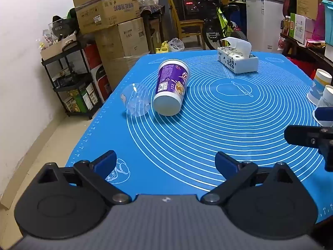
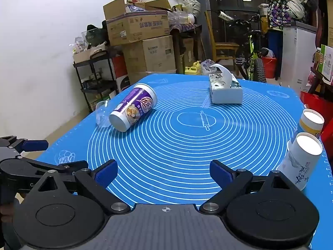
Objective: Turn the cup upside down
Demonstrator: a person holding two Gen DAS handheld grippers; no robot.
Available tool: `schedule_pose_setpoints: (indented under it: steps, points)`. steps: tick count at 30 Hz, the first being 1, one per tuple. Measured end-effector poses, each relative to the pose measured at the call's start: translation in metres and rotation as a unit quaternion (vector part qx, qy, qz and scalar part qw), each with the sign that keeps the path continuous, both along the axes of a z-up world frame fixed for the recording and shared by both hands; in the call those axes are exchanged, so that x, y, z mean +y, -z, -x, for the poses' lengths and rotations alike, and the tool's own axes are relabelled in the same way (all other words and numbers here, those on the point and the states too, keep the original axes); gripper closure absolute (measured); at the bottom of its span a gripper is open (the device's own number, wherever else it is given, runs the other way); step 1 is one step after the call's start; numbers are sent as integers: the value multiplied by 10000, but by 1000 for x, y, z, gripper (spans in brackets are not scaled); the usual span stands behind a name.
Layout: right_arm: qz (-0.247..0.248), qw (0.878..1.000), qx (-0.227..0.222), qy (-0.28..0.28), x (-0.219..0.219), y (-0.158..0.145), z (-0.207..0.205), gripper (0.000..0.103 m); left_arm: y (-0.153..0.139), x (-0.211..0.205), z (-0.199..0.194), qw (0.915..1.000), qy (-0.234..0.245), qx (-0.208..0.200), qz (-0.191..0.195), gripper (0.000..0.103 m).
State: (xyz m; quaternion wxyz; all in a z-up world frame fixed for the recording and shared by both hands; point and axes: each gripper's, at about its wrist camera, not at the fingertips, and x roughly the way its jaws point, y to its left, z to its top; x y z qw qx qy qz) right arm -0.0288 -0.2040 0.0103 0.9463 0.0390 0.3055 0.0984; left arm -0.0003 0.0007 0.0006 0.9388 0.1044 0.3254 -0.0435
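A purple and white paper cup (image 1: 171, 87) lies on its side on the blue mat (image 1: 208, 137), base toward me; it also shows in the right wrist view (image 2: 133, 107). A clear plastic cup (image 1: 135, 100) lies on its side just left of it, also in the right wrist view (image 2: 102, 114). Two white paper cups stand base-up at the mat's right edge, a nearer one (image 2: 300, 159) and a farther one (image 2: 311, 123). My left gripper (image 1: 165, 164) is open and empty over the mat's near edge. My right gripper (image 2: 163, 173) is open and empty, left of the nearer white cup.
A tissue box (image 1: 237, 59) stands at the far side of the mat. Stacked cardboard boxes (image 1: 116, 27), a black shelf rack (image 1: 70, 79), a bicycle (image 1: 220, 25) and a white freezer (image 1: 264, 20) crowd the room beyond the table. The mat's left edge drops to the floor.
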Motion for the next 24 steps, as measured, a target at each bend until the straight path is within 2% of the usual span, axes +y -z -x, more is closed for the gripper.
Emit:
schedule_pose_setpoints:
  steps: [24]
  points:
    - [9, 9999, -94, 61, -4, -3, 4, 8, -1, -7, 2, 9999, 111, -16, -20, 3]
